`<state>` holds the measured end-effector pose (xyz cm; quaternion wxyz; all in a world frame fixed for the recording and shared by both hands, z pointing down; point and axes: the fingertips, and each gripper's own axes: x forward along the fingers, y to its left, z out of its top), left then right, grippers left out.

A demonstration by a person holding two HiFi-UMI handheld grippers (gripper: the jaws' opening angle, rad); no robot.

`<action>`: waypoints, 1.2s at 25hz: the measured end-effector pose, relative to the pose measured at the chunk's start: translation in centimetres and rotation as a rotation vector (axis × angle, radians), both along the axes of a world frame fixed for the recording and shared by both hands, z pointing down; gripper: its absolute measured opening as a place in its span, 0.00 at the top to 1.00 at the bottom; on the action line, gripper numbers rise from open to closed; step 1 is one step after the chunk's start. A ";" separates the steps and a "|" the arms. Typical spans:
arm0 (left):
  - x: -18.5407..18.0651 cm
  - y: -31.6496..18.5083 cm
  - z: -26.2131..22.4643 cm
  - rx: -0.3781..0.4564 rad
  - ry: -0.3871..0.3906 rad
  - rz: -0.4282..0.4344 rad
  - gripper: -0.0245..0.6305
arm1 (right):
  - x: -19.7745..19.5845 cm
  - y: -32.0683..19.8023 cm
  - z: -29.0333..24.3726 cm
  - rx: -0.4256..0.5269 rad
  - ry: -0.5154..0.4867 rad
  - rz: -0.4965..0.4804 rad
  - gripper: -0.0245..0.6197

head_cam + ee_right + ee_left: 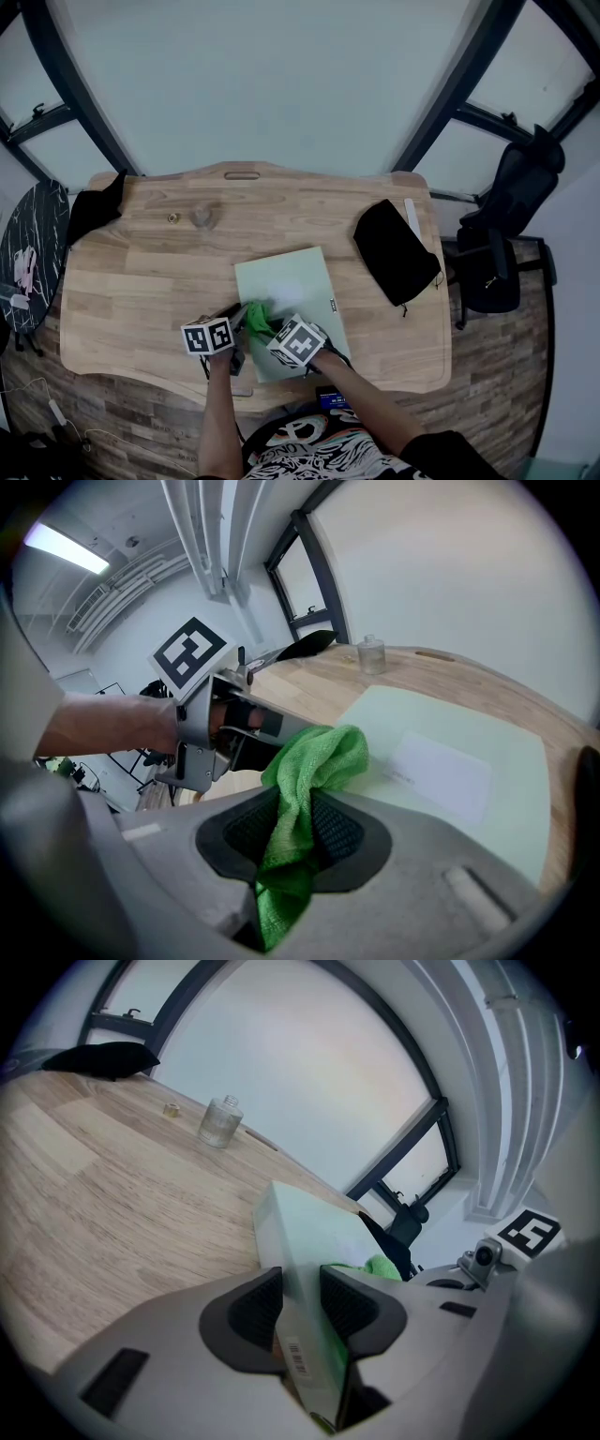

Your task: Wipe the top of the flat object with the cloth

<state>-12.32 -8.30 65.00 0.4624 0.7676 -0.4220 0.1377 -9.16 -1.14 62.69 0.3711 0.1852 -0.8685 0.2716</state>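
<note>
Both tongs are closed on something. Left gripper [302, 1302] has its jaws pinched on the near left edge of the flat object [298, 286], a pale green slab with a white label on its top. Right gripper [291, 829] has its jaws clamped on the green cloth [317, 759], which bunches out past the tips into a loose wad.

The split looks deliberate: the left grip probably pins the slab so that it does not slide across the wooden table [141, 281] under the rubbing, while the right one carries the cloth as the working pad. Gripping the slab by its edge leaves nearly all of its top free.

The slab lies flat near the table's front edge, directly ahead of both grippers. The cloth wad sits over its near left corner, close beside the left gripper, and seems to touch the surface there. Most of the top, label included, stretches away beyond the cloth, so the wiping appears barely begun. A black pouch [394, 248] lies apart to the right, and a glass jar [220, 1121] stands well off at the far side
</note>
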 end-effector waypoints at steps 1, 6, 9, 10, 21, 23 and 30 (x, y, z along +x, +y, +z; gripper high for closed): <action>0.0 0.0 0.0 0.001 0.000 0.000 0.77 | -0.1 0.1 0.0 -0.001 0.000 -0.002 0.82; 0.0 -0.1 0.0 0.003 -0.004 -0.001 0.77 | -0.3 0.6 0.1 -0.004 -0.004 -0.010 0.82; -0.1 -0.1 0.0 0.004 0.001 -0.003 0.77 | -0.5 0.9 0.0 -0.012 -0.012 -0.017 0.82; -0.1 -0.1 0.0 0.005 0.004 -0.004 0.77 | -0.6 1.0 0.0 -0.015 -0.014 -0.019 0.82; 0.0 -0.1 0.0 0.011 0.003 -0.010 0.77 | -1.0 2.3 0.0 -0.027 -0.025 -0.059 0.82; 0.0 -0.1 0.0 0.017 -0.001 -0.012 0.77 | -1.0 2.5 0.0 -0.029 -0.032 -0.062 0.82; -0.1 -0.1 0.0 0.034 -0.019 -0.017 0.77 | -1.2 3.6 -0.1 -0.025 -0.029 -0.074 0.82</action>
